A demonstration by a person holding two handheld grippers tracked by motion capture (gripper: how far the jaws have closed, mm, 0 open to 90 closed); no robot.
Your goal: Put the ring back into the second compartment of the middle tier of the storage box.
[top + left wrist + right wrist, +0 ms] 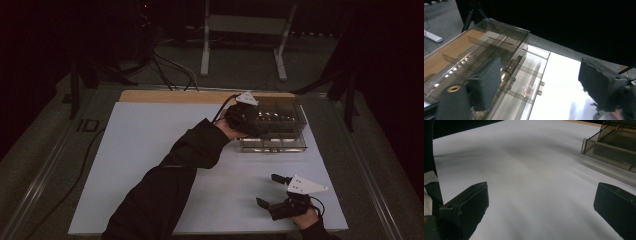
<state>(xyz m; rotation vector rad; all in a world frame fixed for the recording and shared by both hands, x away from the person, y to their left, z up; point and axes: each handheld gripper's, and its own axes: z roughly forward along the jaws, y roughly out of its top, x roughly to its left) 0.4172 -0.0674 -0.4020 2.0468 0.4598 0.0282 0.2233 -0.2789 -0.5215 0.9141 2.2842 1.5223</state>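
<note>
Box: a clear, smoke-tinted plastic box [277, 127] with thin inner dividers, rectangular, standing on the far right part of the white table sheet [150, 165]; its glossy top throws back small spots of light.
Drawer: in the left gripper view a shallow clear drawer [524, 92] stands pulled out from the box's foot, with two small round knobs [540, 88] on its front and cross-partitions inside.
Small thing in the drawer: a round, reddish-rimmed spot [527, 89] lies in one compartment; what it is cannot be made out.
Left gripper: the left gripper [245, 117] sits against the box's left end, its grey three-cornered plate on top. Its black, rough-faced pads [602, 85] stand wide apart, one over the box lid, the other out past the drawer front, with nothing pressed between them.
Right gripper: the right gripper [272, 192] rests near the sheet's front edge, well apart from the box on its near side, jaws spread with bare sheet between them.
Sleeve: a dark sleeve [170, 185] crosses the sheet from the front edge towards the box.
Hidden: in the high view the left hand covers the box's left end, and the drawer's contents are too dim to read.
Views: the right gripper view catches just a corner of the box [610, 143], cut off by the frame.
Beyond: a strip of bare wood [170, 96] runs behind the box.
</note>
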